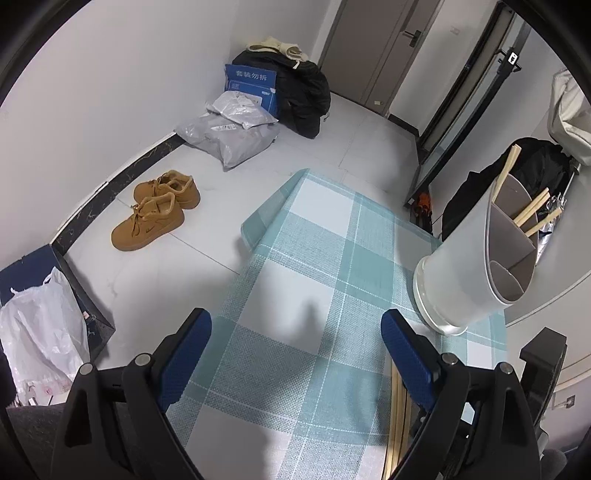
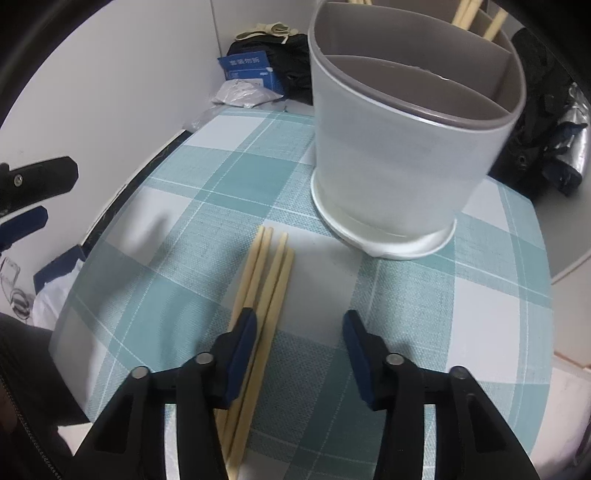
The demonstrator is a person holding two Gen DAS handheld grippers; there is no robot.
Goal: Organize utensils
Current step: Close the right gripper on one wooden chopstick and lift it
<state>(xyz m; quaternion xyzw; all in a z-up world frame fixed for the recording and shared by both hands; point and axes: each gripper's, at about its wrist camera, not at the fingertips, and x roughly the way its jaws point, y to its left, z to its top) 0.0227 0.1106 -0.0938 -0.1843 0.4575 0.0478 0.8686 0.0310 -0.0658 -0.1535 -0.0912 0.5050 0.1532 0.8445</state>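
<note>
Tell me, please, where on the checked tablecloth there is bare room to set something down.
Most of the tablecloth is bare: the whole stretch left of the chopsticks up to the far corner, and the near right patch beyond the right tool. It is crowded in the middle, where the chopsticks lie close before the utensil holder. The open left tool hangs over bare cloth.

Four chopsticks [image 2: 264, 291] are lying side by side on the desk [image 2: 461, 314], just before the holder [image 2: 399, 155], which is keeping more chopsticks [image 2: 476, 18] in its rear compartment

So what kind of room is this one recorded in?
Probably a lived-in home or rented room, not a lab: tan shoes and mail parcels lie on the tiled floor, a door stands behind, and a checked tablecloth covers the table.
</note>
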